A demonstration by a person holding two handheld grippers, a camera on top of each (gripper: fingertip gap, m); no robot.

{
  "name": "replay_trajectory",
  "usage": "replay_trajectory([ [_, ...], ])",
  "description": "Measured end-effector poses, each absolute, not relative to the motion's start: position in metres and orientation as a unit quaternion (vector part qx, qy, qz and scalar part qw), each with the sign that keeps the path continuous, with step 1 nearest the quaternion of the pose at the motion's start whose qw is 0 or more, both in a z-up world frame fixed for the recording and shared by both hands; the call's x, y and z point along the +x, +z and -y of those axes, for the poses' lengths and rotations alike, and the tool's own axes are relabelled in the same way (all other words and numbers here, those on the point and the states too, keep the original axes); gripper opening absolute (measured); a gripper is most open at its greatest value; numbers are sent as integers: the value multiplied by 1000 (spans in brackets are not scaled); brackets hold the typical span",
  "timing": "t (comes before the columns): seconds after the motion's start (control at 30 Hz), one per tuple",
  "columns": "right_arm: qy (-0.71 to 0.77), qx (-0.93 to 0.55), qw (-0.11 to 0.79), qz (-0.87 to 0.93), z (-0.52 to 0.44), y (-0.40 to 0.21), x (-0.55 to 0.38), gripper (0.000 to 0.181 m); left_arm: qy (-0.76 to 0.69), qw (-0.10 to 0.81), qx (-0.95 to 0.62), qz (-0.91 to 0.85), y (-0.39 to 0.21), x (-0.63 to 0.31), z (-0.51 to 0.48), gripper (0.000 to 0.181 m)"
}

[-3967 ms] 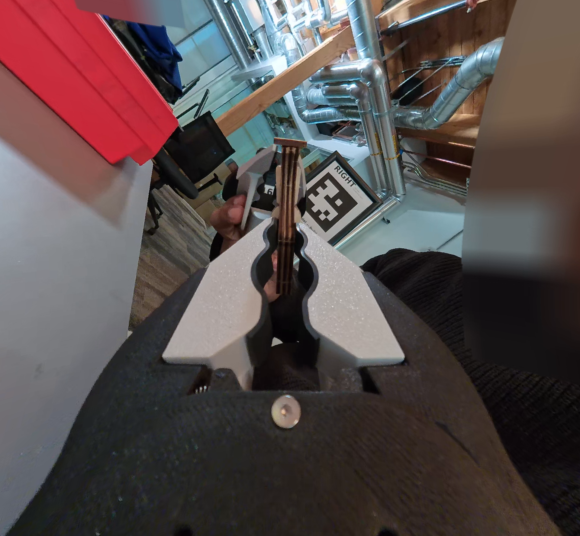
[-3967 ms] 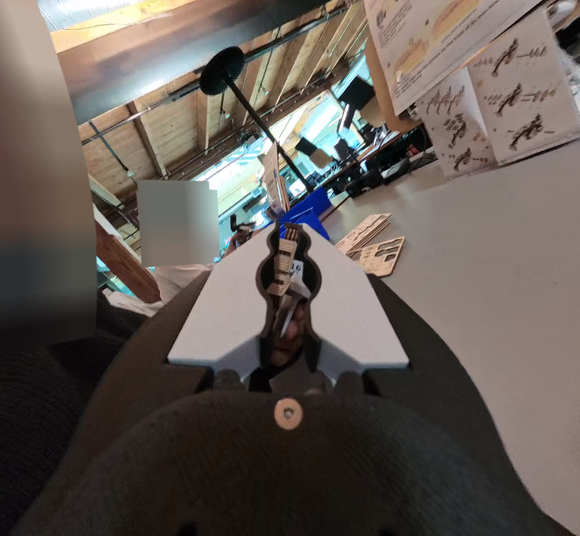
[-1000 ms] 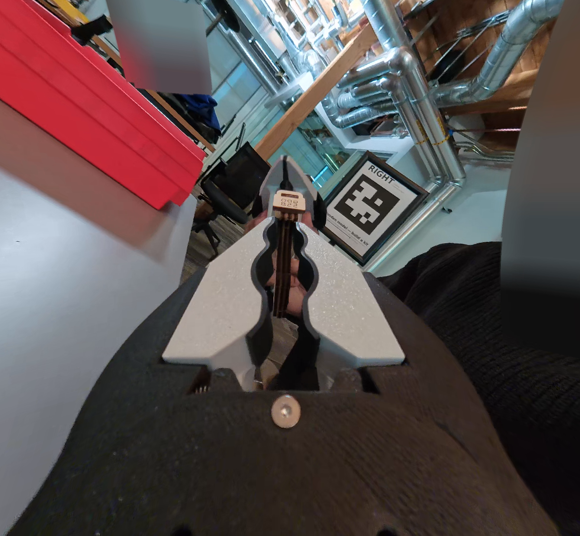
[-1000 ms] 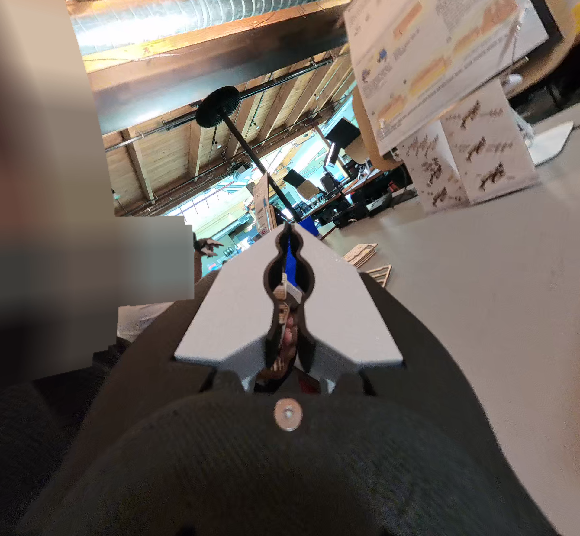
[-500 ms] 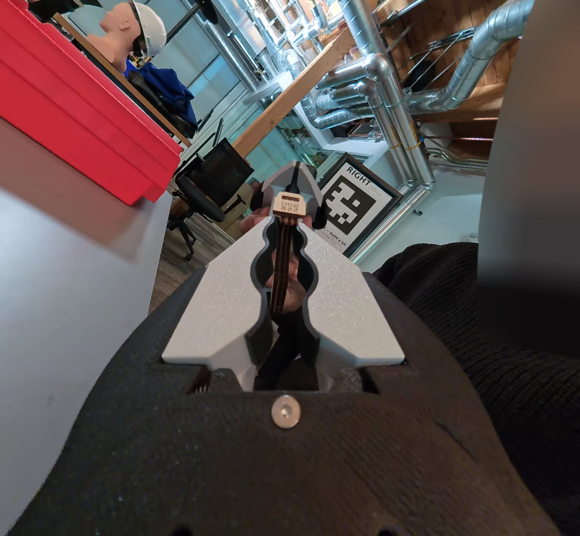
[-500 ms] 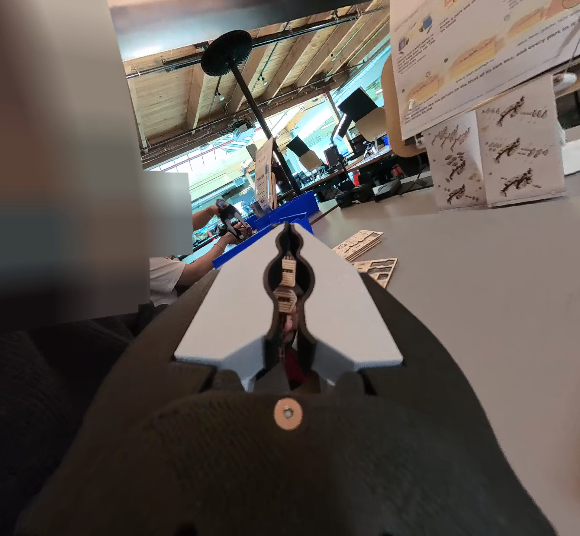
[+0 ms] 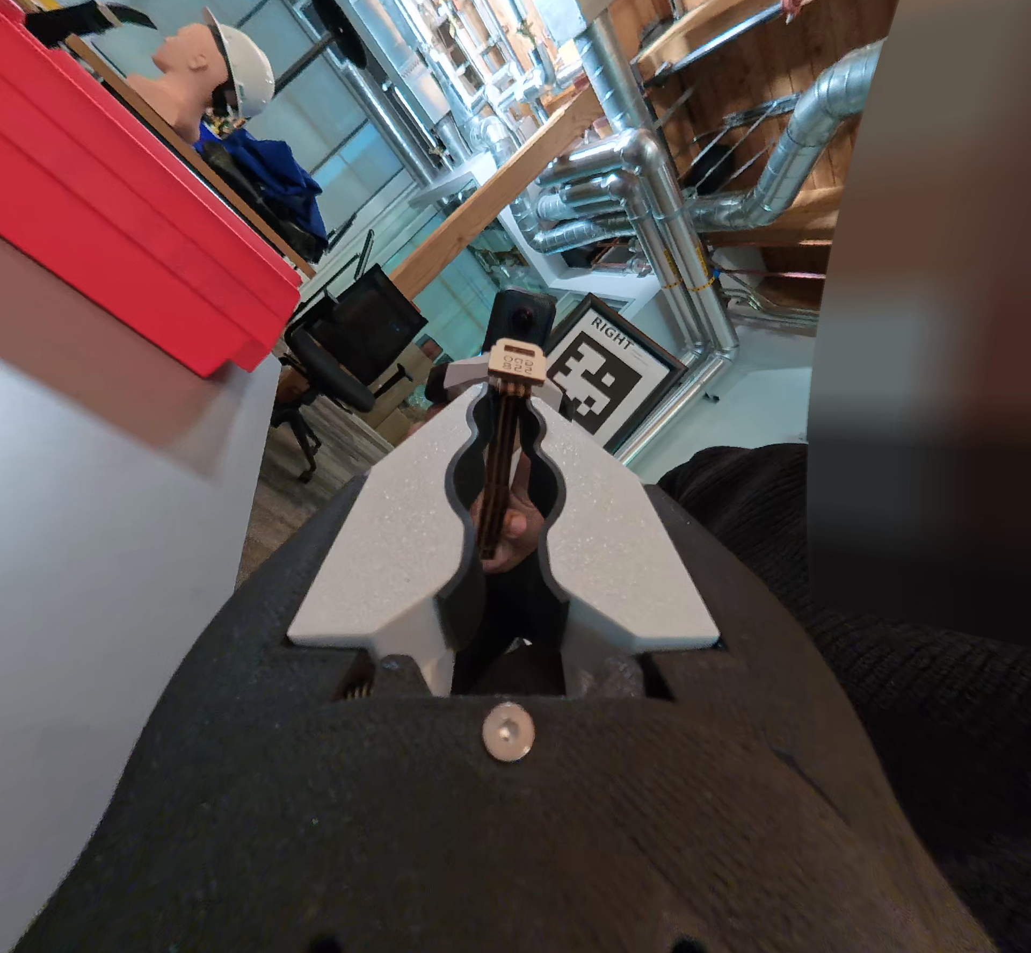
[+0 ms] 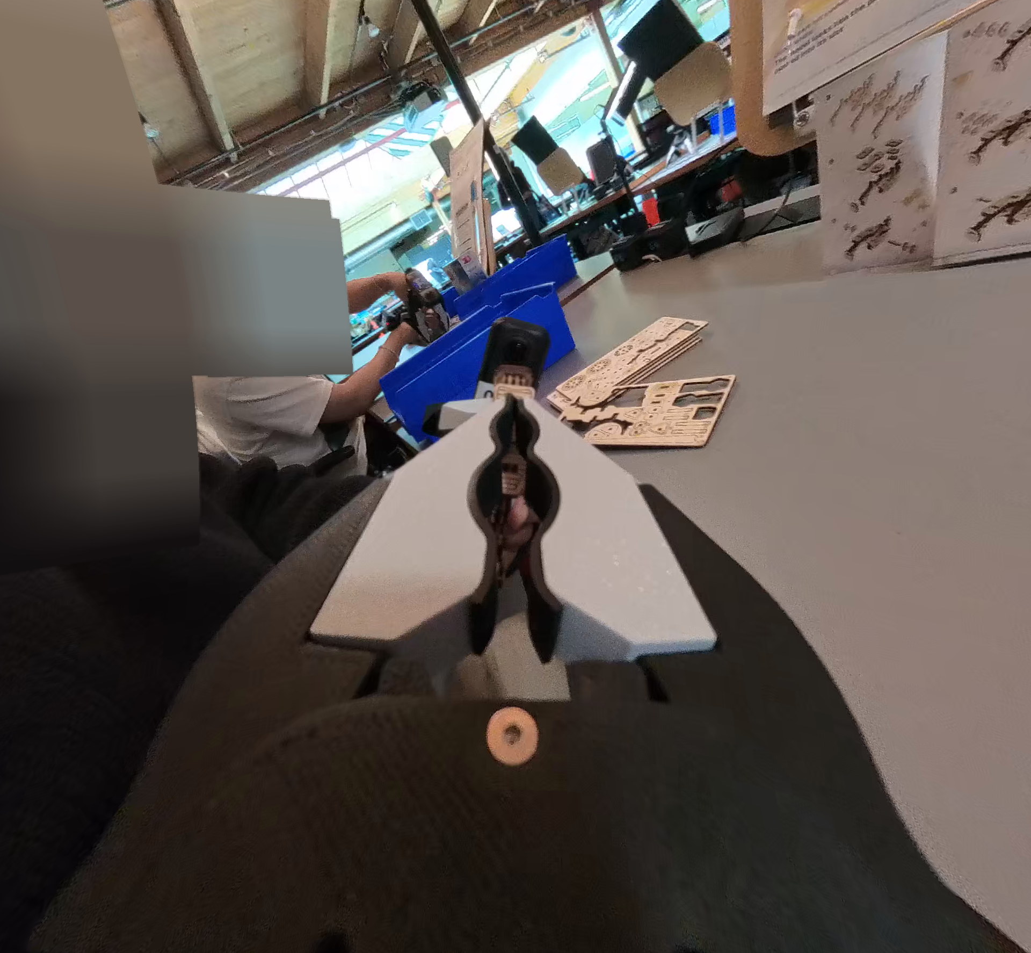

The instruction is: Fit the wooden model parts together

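Layered wooden model part (image 7: 505,426) upright, edge-on, perforated cap on top; cut sheets (image 8: 647,401) flat on table.

Grey table (image 8: 837,479): stack of laser-cut wooden sheets (image 8: 636,354) lies flat on it, one punched-out sheet (image 8: 664,413) just beside; blue bins (image 8: 474,346) behind; red bin (image 7: 111,212) at other end.

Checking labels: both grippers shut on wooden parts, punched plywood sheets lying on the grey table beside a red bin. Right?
Not quite: the bin beside the plywood sheets is blue, as the right wrist view shows. The rest holds: left gripper and right gripper are each shut on a wooden part, on the grey table.
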State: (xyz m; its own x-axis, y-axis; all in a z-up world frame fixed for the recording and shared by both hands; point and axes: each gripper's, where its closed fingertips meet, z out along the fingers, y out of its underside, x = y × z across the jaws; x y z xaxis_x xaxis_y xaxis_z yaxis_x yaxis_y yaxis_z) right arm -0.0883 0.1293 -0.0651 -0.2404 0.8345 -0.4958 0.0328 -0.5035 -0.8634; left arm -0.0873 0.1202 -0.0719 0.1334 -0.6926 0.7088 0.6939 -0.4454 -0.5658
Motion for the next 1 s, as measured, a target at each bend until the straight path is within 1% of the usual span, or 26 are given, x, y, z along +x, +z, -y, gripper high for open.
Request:
replay_trajectory([
  [0.03, 681, -538, 299, 397, -131, -63, -87, 0, -666, 522, -533, 6, -72, -89, -121, 8],
  [0.17, 692, -515, 356, 358, -149, -40, -73, 0, -661, 528, -534, -3, -69, -90, -120, 9],
  [0.2, 690, -521, 345, 366, -144, -45, -76, 0, -665, 527, -530, -5, -67, -88, -119, 9],
  [0.23, 680, -535, 310, 394, -133, -59, -84, 2, -669, 526, -525, -4, -65, -87, -118, 9],
  [0.27, 681, -544, 283, 401, -127, -66, -89, 0, -669, 534, -517, 12, -65, -94, -119, 9],
  [0.3, 688, -545, 278, 391, -129, -65, -89, 0, -674, 527, -518, 25, -67, -98, -122, 8],
  [0.4, 690, -530, 335, 363, -148, -47, -78, 0, -669, 526, -525, 15, -68, -96, -123, 9],
  [0.47, 694, -520, 355, 350, -152, -38, -72, 0, -669, 525, -526, 1, -66, -89, -119, 9],
  [0.5, 690, -526, 342, 360, -146, -44, -76, 0, -672, 522, -526, -4, -65, -86, -118, 9],
  [0.57, 679, -552, 286, 390, -130, -66, -89, 0, -672, 525, -522, 11, -67, -88, -119, 9],
  [0.63, 689, -548, 293, 373, -138, -61, -86, 0, -684, 513, -518, 24, -69, -93, -122, 9],
  [0.7, 695, -532, 334, 350, -152, -46, -77, 0, -675, 518, -525, 14, -68, -92, -121, 9],
  [0.77, 700, -523, 344, 344, -151, -40, -73, 0, -675, 518, -526, 3, -66, -87, -119, 9],
  [0.87, 687, -552, 281, 381, -130, -65, -90, 0, -675, 518, -525, 16, -69, -88, -120, 9],
  [0.9, 691, -550, 282, 376, -132, -63, -89, 0, -682, 510, -524, 22, -71, -90, -122, 9],
  [1.0, 699, -520, 342, 352, -147, -40, -74, 0, -672, 517, -530, 15, -70, -90, -122, 9],
])
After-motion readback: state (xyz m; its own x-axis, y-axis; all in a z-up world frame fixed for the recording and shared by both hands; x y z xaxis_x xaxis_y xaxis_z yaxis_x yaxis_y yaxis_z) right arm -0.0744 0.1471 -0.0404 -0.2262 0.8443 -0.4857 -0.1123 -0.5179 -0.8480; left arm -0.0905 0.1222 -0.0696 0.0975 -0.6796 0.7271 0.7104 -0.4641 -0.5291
